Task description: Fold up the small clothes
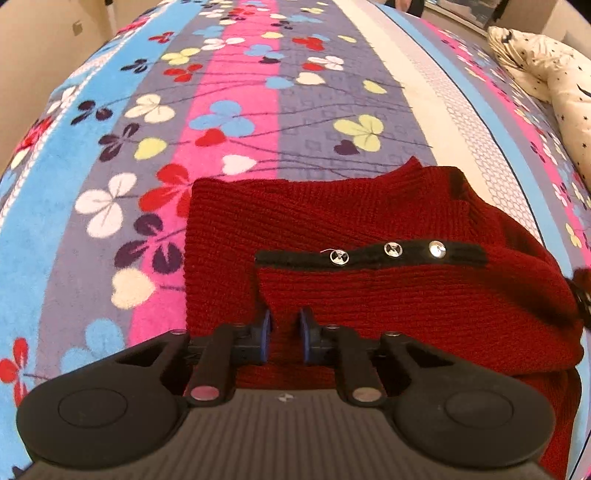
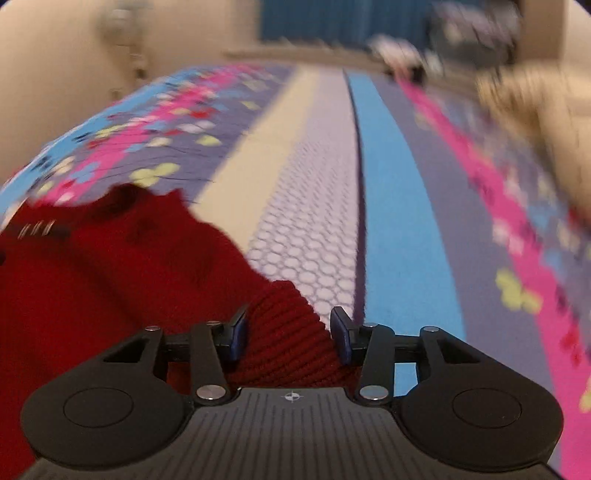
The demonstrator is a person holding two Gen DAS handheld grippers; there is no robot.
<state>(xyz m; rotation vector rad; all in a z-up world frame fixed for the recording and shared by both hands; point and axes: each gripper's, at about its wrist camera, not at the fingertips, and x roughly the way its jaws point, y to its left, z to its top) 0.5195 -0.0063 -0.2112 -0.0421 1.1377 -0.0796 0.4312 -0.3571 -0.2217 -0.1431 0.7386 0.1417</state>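
Observation:
A small dark red knit sweater [image 1: 369,236] with a black strip of three silver buttons [image 1: 391,250] lies partly folded on the bed. My left gripper [image 1: 286,334] is over its near edge, jaws a small gap apart with red knit between them. In the right wrist view, which is blurred, my right gripper [image 2: 290,332] is open wide, with a ribbed cuff of the sweater [image 2: 291,332] lying between its fingers. The rest of the sweater [image 2: 110,266] spreads to the left.
The bed is covered by a striped floral blanket [image 1: 229,122] in blue, pink, purple and cream. A cream pillow or duvet with black stars [image 1: 546,70] lies at the far right. A wall and blue curtain [image 2: 332,18] stand beyond the bed.

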